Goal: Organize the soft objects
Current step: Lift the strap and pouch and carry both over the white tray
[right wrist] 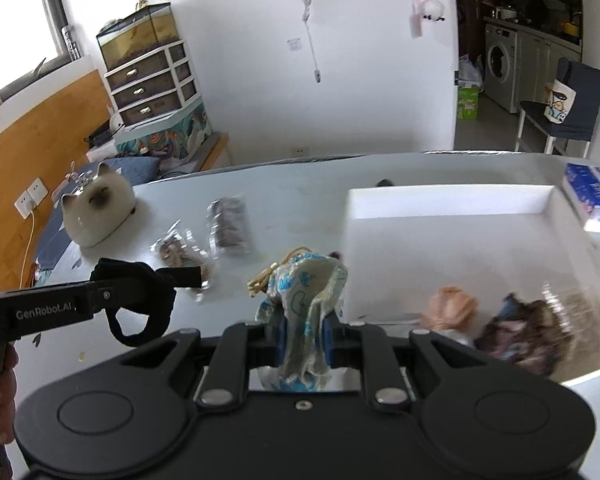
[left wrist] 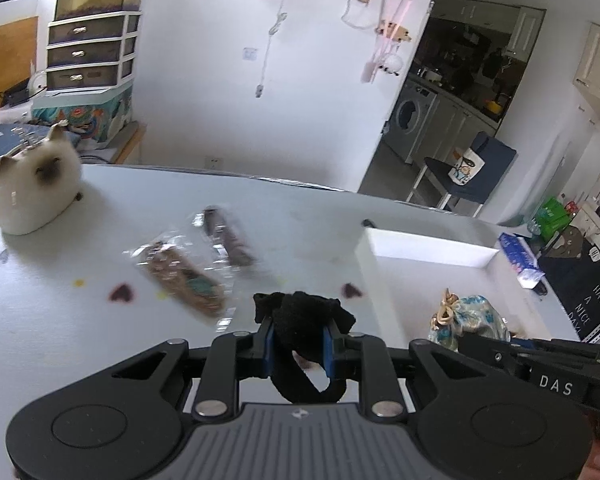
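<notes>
white wall [left wrist: 228, 92], drawer unit [right wrist: 150, 84], window [right wrist: 16, 28].

Both wrist views overlook the same table [left wrist: 60, 320].

you're in lived-in home, open room beside kitchen. white table [right wrist: 300, 184] fills foreground. plastic drawer unit [right wrist: 152, 80] stands against wall, glass terrarium [right wrist: 140, 36] on top. washing machine [right wrist: 500, 66] sits under kitchen counter through doorway, blue chair [right wrist: 560, 116] near it. window [right wrist: 16, 36], wood wall panel [right wrist: 24, 148], wall sockets [right wrist: 30, 198], cat-shaped plush [right wrist: 98, 208].
</notes>
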Demonstrator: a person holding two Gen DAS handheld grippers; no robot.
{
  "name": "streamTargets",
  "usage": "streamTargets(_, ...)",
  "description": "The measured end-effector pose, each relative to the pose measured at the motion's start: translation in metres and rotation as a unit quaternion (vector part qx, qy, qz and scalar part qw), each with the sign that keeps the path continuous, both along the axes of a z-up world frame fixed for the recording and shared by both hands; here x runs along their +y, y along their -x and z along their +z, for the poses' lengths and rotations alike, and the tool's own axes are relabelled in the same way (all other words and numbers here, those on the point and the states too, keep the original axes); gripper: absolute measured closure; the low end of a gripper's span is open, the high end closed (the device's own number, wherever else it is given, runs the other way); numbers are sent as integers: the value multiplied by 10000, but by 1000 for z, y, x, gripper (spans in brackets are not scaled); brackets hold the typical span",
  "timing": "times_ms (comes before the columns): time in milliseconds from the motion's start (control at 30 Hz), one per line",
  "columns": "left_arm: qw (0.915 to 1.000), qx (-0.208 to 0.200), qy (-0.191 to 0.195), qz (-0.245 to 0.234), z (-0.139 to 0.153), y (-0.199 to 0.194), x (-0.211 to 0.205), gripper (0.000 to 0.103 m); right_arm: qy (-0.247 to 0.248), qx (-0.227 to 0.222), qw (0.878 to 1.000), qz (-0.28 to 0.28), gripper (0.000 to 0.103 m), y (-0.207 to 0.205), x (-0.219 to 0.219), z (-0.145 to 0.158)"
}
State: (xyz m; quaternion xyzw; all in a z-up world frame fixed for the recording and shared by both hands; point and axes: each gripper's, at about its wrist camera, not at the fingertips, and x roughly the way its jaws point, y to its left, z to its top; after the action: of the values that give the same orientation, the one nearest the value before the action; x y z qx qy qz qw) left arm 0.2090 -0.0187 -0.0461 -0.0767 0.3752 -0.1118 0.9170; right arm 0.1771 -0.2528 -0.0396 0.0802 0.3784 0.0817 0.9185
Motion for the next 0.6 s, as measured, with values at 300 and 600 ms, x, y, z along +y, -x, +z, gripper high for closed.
streamTargets(300,9999,-101,49,-59,10,-2,-84,79,75,-83,9998,-150,84,-1,-93,7)
streamTargets(600,9996,-193,21,-184,9,-18,-168,79,172,-69,9995,-260,84,-21,-172,1)
